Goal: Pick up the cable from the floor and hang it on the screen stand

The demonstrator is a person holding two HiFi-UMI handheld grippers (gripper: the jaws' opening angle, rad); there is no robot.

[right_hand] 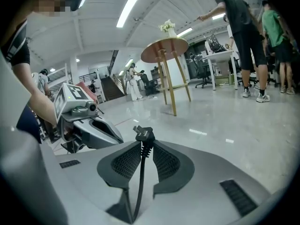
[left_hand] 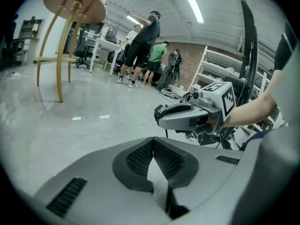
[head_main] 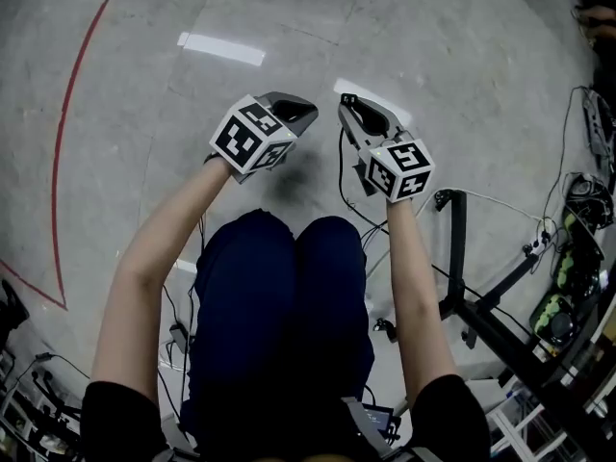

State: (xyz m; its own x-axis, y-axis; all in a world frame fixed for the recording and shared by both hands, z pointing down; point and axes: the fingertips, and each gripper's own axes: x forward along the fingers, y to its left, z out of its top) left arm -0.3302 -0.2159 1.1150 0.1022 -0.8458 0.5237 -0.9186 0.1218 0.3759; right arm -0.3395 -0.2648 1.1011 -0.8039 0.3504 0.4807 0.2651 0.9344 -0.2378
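My right gripper (right_hand: 144, 146) points forward and a little downward. Its ribbed black pads are pinched onto the cable (right_hand: 140, 172) just under the plug (right_hand: 143, 134), whose flat metal prongs stick up past the jaw tips. The thin black cord runs back through the smooth grey plastic throat toward me. In the head view it dangles in a loose curve below the gripper at frame centre, and I cannot tell where its lower end goes. My left gripper (left_hand: 153, 139) sits beside it, just left of centre, jaws pressed tip to tip with nothing between them. Both my bare forearms reach forward over my knees, roughly parallel. The floor (head_main: 135, 94) is polished grey stone, glossy with lamp reflections, with a thin red line (head_main: 60, 152) curving down the left side. A black stand (head_main: 456, 248) rises at lower right, beside my right arm. A round wooden table (right_hand: 164, 50) on slim legs fills the upper centre of the right gripper view.
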